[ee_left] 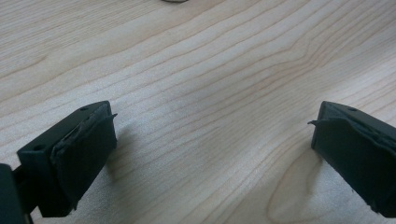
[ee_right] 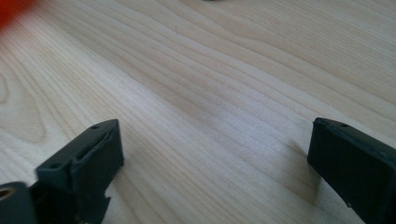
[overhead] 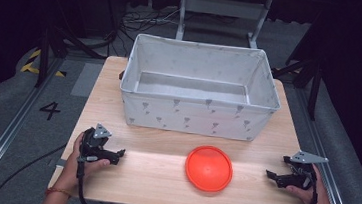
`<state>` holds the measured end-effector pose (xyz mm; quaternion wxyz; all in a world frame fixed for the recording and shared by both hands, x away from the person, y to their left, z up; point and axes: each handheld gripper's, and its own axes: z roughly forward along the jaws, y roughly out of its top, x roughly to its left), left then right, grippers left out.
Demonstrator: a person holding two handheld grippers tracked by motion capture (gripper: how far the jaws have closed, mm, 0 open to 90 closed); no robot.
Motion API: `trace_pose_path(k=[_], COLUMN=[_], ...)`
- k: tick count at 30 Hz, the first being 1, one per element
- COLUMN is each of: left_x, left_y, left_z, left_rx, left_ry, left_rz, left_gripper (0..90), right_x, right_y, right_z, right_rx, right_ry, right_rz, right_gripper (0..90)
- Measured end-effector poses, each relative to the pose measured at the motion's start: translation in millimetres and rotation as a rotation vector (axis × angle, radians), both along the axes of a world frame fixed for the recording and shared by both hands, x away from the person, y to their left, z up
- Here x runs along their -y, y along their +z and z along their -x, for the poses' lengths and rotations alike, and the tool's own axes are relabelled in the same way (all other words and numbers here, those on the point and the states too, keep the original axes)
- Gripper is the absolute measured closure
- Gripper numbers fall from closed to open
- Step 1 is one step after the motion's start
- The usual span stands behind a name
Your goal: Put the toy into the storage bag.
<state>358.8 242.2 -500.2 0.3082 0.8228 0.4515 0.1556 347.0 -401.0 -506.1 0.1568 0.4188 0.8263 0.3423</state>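
An orange round disc (overhead: pixel 209 167) lies flat on the wooden table (overhead: pixel 157 175), near its front edge and a little right of centre. Behind it stands a grey fabric bin (overhead: pixel 199 86) with nothing visible inside. My left gripper (overhead: pixel 119 155) rests low at the table's front left, held in a hand, jaws wide apart over bare wood (ee_left: pixel 210 135). My right gripper (overhead: pixel 269 175) sits at the front right, pointing toward the disc, jaws also wide apart with only wood between them (ee_right: pixel 215 135). A blurred orange edge of the disc (ee_right: pixel 11 9) shows at the top left of the right gripper view.
The bin takes up the far half of the table. Beyond the table are a metal frame (overhead: pixel 223 8), cables on the floor and a floor mark "4" (overhead: pixel 50 110). Dark stands flank the table on both sides.
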Motion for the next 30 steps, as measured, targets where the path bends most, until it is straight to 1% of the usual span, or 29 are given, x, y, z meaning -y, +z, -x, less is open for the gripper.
trace_pose_path(k=[2, 3, 4, 5, 6, 8, 10, 11, 12, 14, 16, 18, 20, 23, 24, 25, 26, 27, 28, 30], left_x=[0.0, 0.1, 0.0, 0.0, 0.0, -0.1, 0.0, 0.0, 0.0, -0.1, 0.1, 0.1, 0.1, 0.1, 0.1, 0.1, 0.1, 0.1, 0.1, 0.1], left_y=[0.1, 0.1, 0.1, 0.0, 0.0, 0.0, -0.1, -0.1, -0.1, 0.1, 0.0, 0.1, 0.1, 0.0, 0.0, 0.0, 0.1, 0.0, 0.0, 0.0], left_z=[0.1, 0.2, 0.1, 0.1, 0.1, -0.2, 0.0, 0.0, 0.0, 0.0, 0.1, 0.3, 0.2, 0.3, 0.3, 0.3, 0.3, 0.3, 0.2, 0.3], left_rx=[0.0, -0.001, 0.0, 0.0, 0.0, 0.0, -0.001, -0.001, -0.001, -0.002, 0.0, 0.0, 0.0, 0.0, 0.0, 0.0, 0.0, 0.0, 0.0, 0.0], left_ry=[0.002, 0.002, 0.002, 0.002, 0.002, -0.001, -0.001, -0.001, 0.0, -0.002, 0.0, 0.001, 0.001, 0.001, 0.001, 0.001, 0.001, 0.001, 0.001, 0.001], left_rz=[-0.001, 0.0, -0.001, -0.001, -0.001, 0.0, 0.002, 0.002, 0.002, 0.0, -0.001, 0.0, 0.0, 0.0, 0.0, 0.0, -0.001, 0.0, 0.0, 0.0], left_gripper=[0.3, 0.3, 0.2, 0.3, 0.3, 0.2, 0.2, 0.2, 0.2, 0.3, 0.4, 0.4, 0.4, 0.4, 0.4, 0.4, 0.4, 0.4, 0.4, 0.4], right_x=[-0.5, -2.0, -3.2, -5.2, -7.3, -10.8, -14.5, -14.5, -20.1, -22.1, -31.1, -39.9, -53.7, -71.3, -71.3, -77.5, -91.0, -91.0, -95.3, -110.3], right_y=[1.6, 3.9, 6.3, 7.9, 9.2, 12.1, 15.5, 15.5, 20.5, 22.2, 28.5, 33.3, 36.8, 38.9, 38.9, 39.2, 39.9, 39.9, 40.3, 40.0], right_z=[1.2, 1.8, 2.6, 2.9, 2.7, 3.7, 5.3, 5.3, 7.6, 8.1, 9.9, 11.2, 11.9, 11.9, 11.9, 11.8, 10.9, 10.9, 10.5, 7.1], right_rx=[-0.005, -0.017, -0.013, -0.015, -0.014, -0.011, -0.007, -0.007, 0.003, 0.006, 0.021, 0.024, 0.032, 0.034, 0.034, 0.032, 0.028, 0.028, 0.029, 0.018], right_ry=[-0.013, -0.008, 0.005, 0.001, 0.003, 0.015, 0.028, 0.028, 0.041, 0.05, 0.071, 0.097, 0.129, 0.18, 0.18, 0.195, 0.236, 0.236, 0.248, 0.283], right_rz=[-0.002, -0.015, -0.028, -0.032, -0.028, -0.046, -0.05, -0.05, -0.07, -0.076, -0.08, -0.087, -0.079, -0.073, -0.073, -0.066, -0.058, -0.058, -0.056, -0.066], right_gripper=[9.3, 16.4, 24.7, 21.4, 15.4, 21.3, 18.6, 18.6, 19.1, 19.2, 19.7, 19.9, 19.9, 20.0, 20.0, 20.0, 20.0, 20.0, 20.0, 20.1])
